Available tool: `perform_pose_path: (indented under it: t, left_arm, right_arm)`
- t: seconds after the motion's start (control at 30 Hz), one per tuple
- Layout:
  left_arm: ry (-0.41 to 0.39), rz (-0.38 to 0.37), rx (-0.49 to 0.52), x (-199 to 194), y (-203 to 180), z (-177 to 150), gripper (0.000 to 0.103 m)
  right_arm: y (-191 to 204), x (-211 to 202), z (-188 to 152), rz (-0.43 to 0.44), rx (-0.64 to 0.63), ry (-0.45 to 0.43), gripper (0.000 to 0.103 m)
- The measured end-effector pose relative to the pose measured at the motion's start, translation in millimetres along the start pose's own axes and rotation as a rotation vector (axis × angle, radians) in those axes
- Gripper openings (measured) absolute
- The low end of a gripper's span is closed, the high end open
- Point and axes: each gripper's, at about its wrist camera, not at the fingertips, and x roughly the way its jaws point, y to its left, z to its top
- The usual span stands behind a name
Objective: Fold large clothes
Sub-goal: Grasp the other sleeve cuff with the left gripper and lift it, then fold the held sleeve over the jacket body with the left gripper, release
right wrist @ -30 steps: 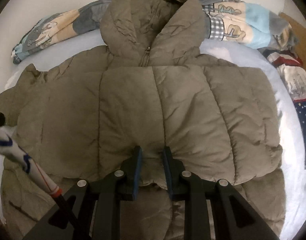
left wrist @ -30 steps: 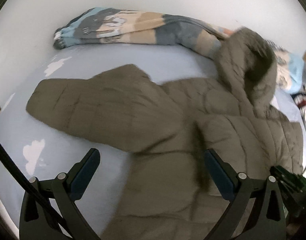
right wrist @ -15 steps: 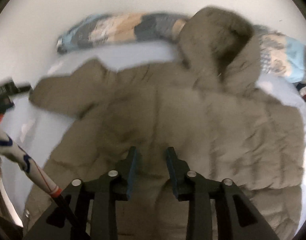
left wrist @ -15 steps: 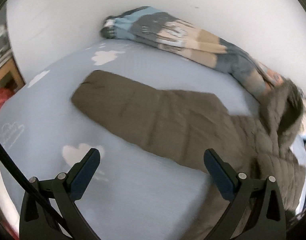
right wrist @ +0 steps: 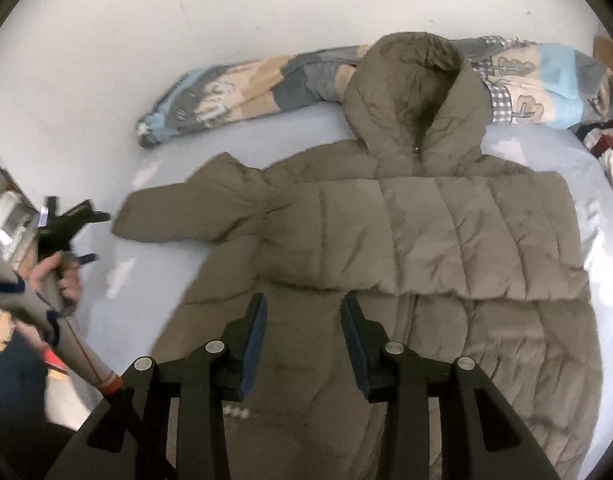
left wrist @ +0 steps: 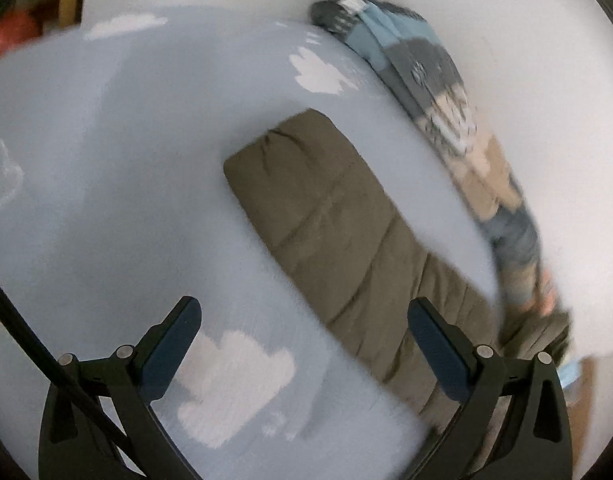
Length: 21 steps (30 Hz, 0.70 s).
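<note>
An olive puffer jacket [right wrist: 426, 248] with a hood lies face up on the light blue bed sheet [right wrist: 154, 280]. Its right sleeve is folded across the chest; its left sleeve [left wrist: 338, 220] stretches out flat over the sheet. My left gripper [left wrist: 304, 340] is open and empty, hovering above the sheet just short of that sleeve. It also shows in the right wrist view [right wrist: 66, 224], held in a hand beyond the cuff. My right gripper [right wrist: 302, 332] is partly open and empty, above the jacket's lower front.
A rolled patterned blanket [right wrist: 246, 88] lies along the white wall behind the jacket, also in the left wrist view [left wrist: 438, 92]. More patterned bedding [right wrist: 610, 148] is at the far right. White cloud prints [left wrist: 226, 384] mark the sheet.
My right gripper has let go of the jacket front and opened, drawing back. My left gripper has swung left, out along the stretched sleeve toward its cuff.
</note>
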Motion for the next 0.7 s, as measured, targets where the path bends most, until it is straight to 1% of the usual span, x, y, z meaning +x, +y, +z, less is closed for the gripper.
perform_pose_path:
  t: [0.03,0.07,0.1,0.17,0.2,0.23,0.33,0.4,0.47,0.53,0.6,0.63,0.7]
  left_arm:
    - [-0.002,-0.036,-0.034,4,6,5,0.092]
    - [-0.002,-0.059,-0.061,8,10,9,0.082]
    - [-0.003,-0.087,-0.092,13,15,15,0.079]
    - [-0.01,-0.107,-0.116,21,18,22,0.078]
    - [-0.008,-0.078,-0.125,27,20,26,0.078]
    - [-0.009,-0.065,-0.134,32,23,28,0.078]
    - [-0.011,-0.095,-0.177,41,30,30,0.078]
    - [-0.022,-0.114,-0.176,43,31,32,0.078]
    - [-0.033,-0.101,-0.152,48,28,35,0.078]
    - [-0.038,-0.097,-0.149,54,29,37,0.078]
    - [-0.048,-0.084,-0.146,58,30,37,0.078]
    - [-0.057,-0.083,-0.144,60,28,38,0.078]
    - [-0.072,-0.074,-0.14,64,24,39,0.078]
  right_arm:
    - [3,-2,-3,0.012,-0.009,-0.003,0.042]
    - [4,-1,-5,0.021,-0.022,-0.006,0.042]
    - [7,3,-7,0.033,-0.045,-0.01,0.042]
    - [8,11,-10,0.024,-0.068,0.004,0.042]
    - [5,15,-10,0.029,-0.064,0.011,0.042]
    - [2,19,-10,0.038,-0.055,0.013,0.042]
    - [-7,29,-8,0.036,-0.032,0.026,0.042]
    - [-13,34,-5,0.038,-0.017,0.028,0.042]
    - [-17,35,-1,0.025,-0.012,0.023,0.042]
    - [-22,29,6,-0.01,-0.013,-0.015,0.042]
    - [-32,20,13,-0.077,-0.013,-0.054,0.042]
    - [-38,18,16,-0.116,-0.015,-0.061,0.042]
    - [-51,14,20,-0.155,0.004,-0.069,0.042]
